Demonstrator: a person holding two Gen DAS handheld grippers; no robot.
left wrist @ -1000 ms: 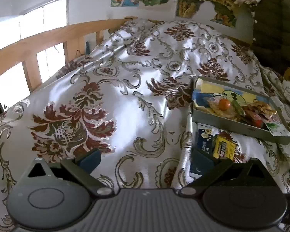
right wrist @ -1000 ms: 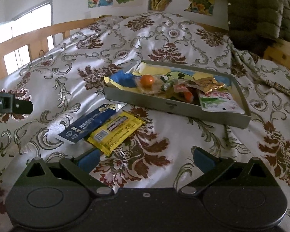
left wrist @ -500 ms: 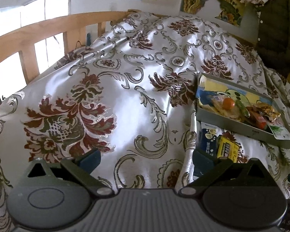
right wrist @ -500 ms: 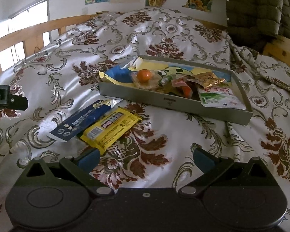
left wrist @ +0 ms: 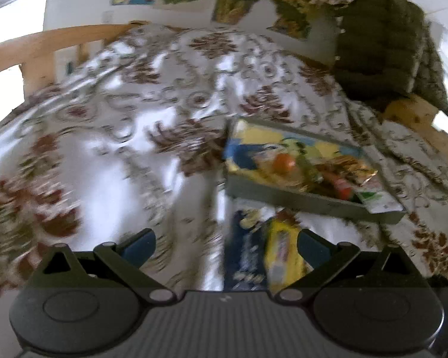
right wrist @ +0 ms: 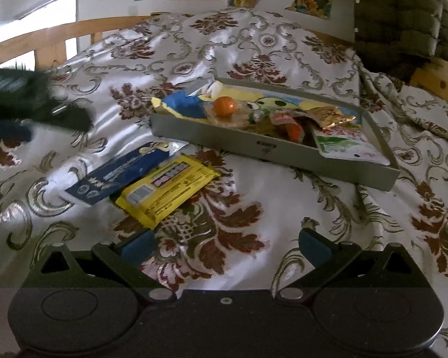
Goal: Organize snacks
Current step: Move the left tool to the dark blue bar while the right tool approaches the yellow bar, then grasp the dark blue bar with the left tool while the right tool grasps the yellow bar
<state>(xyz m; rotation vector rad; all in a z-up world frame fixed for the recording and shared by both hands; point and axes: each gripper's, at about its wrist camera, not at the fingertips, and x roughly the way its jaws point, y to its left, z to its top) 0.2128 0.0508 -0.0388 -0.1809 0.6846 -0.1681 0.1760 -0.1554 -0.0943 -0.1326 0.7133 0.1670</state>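
Two loose snacks, a yellow packet (right wrist: pixel 167 189) and a blue packet (right wrist: pixel 119 176), lie overlapping on the bed (right wrist: pixel 254 238) just before the grey tray (right wrist: pixel 271 149). Both hand-held grippers, left (left wrist: pixel 224 243) and right (right wrist: pixel 224 243), gape empty. Slick wrappers on soft satin may slide or come up together.

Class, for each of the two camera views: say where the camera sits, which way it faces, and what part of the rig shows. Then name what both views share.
Left wrist: on the left gripper, facing the blurred bedspread and grey tray; its open fingers show.
Right wrist: on the right gripper, facing the tray; open fingers, plus the left gripper at left.
Shared: tray, blue packet, yellow packet.
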